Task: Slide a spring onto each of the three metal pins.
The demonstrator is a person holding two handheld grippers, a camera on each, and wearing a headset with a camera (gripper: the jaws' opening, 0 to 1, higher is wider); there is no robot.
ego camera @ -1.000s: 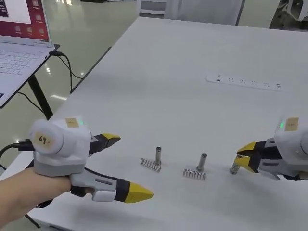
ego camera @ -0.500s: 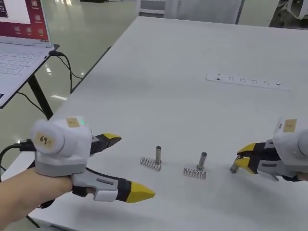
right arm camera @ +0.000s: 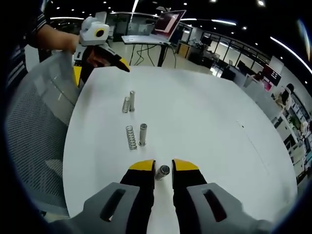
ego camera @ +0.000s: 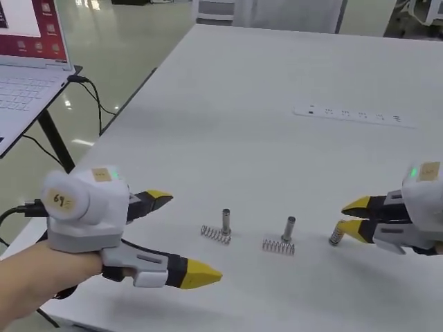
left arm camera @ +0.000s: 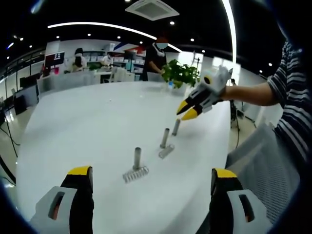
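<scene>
Bright, even overhead light; fisheye edges

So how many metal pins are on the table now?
3. One pin is on the left beside a spring, one in the middle beside another spring, and one on the right, at the tips of the right gripper.

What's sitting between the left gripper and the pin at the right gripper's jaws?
Two upright pins, each with a spring lying at its foot; head view.
</scene>
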